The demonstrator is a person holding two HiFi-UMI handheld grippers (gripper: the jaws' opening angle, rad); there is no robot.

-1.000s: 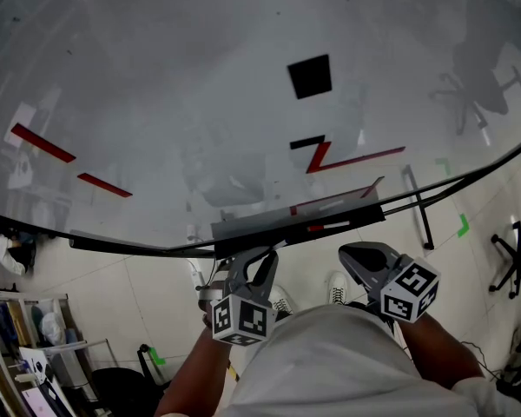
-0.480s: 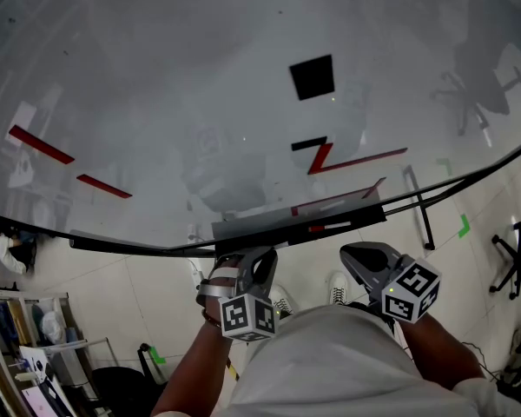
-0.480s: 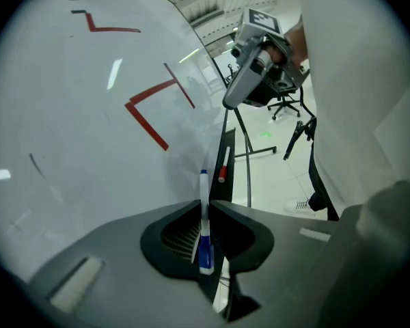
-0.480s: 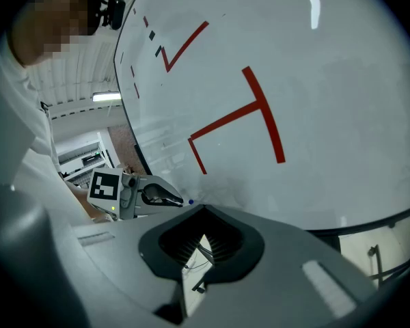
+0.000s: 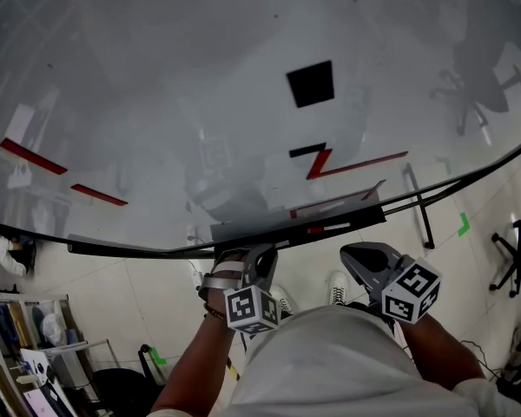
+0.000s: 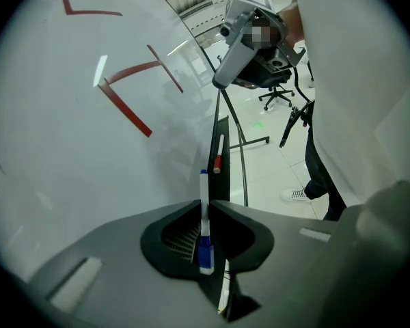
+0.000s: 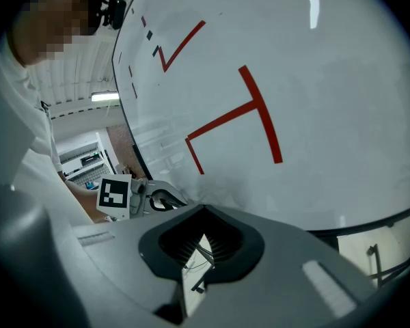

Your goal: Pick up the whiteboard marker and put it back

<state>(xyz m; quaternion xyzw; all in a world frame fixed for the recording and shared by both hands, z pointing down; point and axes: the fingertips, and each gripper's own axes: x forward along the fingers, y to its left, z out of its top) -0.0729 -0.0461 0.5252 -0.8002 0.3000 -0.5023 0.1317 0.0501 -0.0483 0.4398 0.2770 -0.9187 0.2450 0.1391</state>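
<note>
A whiteboard marker (image 6: pixel 204 219) with a white body and blue cap is clamped between the jaws of my left gripper (image 6: pixel 205 203), pointing out along them toward the board's tray (image 6: pixel 223 178). In the head view my left gripper (image 5: pixel 247 254) sits just under the dark tray (image 5: pixel 260 231) at the whiteboard's lower edge; the marker is hidden there. A second marker with a red cap (image 6: pixel 219 157) (image 5: pixel 327 228) lies in the tray. My right gripper (image 5: pixel 352 252) (image 7: pixel 203 209) hovers to the right below the tray, shut and holding nothing.
The whiteboard (image 5: pixel 200 102) carries red strokes and a black square (image 5: pixel 311 83). Its stand leg (image 5: pixel 421 207) runs down to the tiled floor at the right. An office chair (image 5: pixel 512 263) stands far right, and cluttered shelves (image 5: pixel 26 354) fill the lower left.
My left gripper has twisted and shifted slightly right under the tray, its marker cube turning toward me. The right gripper has held still.
</note>
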